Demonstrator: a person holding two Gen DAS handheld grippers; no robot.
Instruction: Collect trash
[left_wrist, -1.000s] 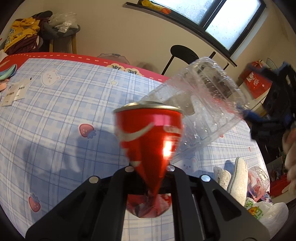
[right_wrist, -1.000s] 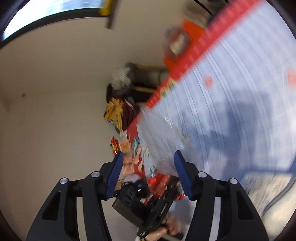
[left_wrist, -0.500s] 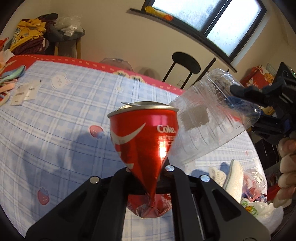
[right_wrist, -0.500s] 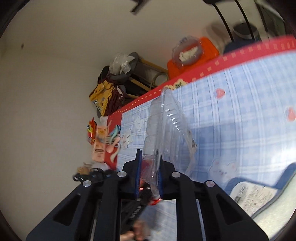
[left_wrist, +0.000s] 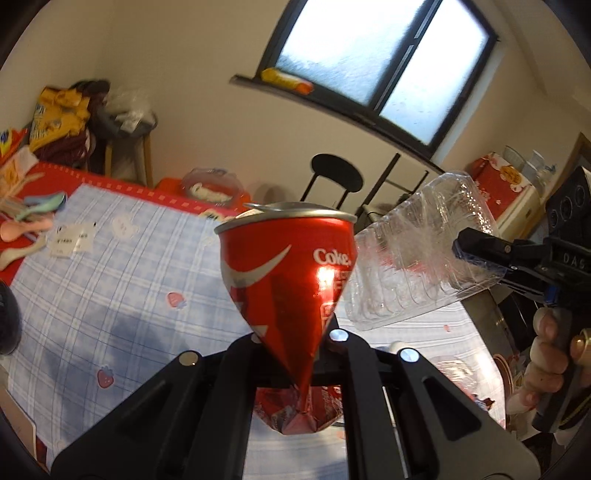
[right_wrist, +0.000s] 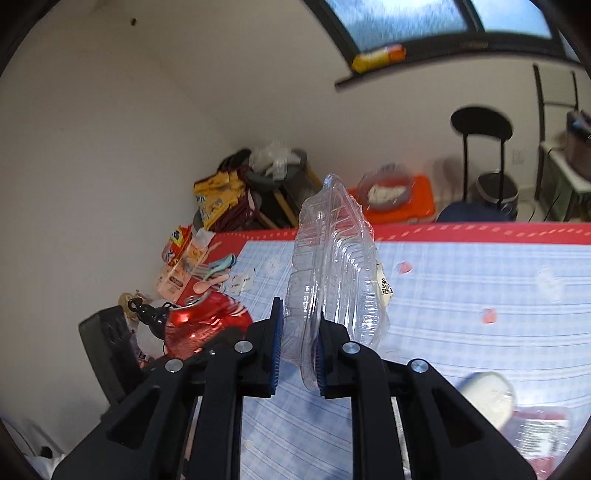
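My left gripper (left_wrist: 295, 338) is shut on a crushed red Coke can (left_wrist: 286, 273) and holds it upright above the blue checked tablecloth (left_wrist: 110, 295). My right gripper (right_wrist: 298, 334) is shut on a clear plastic clamshell container (right_wrist: 332, 266), held on edge above the table. In the left wrist view the container (left_wrist: 424, 258) hangs just right of the can, with the right gripper (left_wrist: 480, 247) clamped on its far end. In the right wrist view the can (right_wrist: 203, 325) shows at lower left.
Spoons and paper slips (left_wrist: 70, 240) lie at the table's left end, beside snack packets (right_wrist: 177, 266). More wrappers and a white object (right_wrist: 491, 391) lie at the near right. A black stool (left_wrist: 334, 177) and an orange box (right_wrist: 399, 203) stand beyond the red table edge.
My right gripper has closed on the clear container and swung level toward the table. My left gripper has lifted and tilted up with the can, showing more wall and window.
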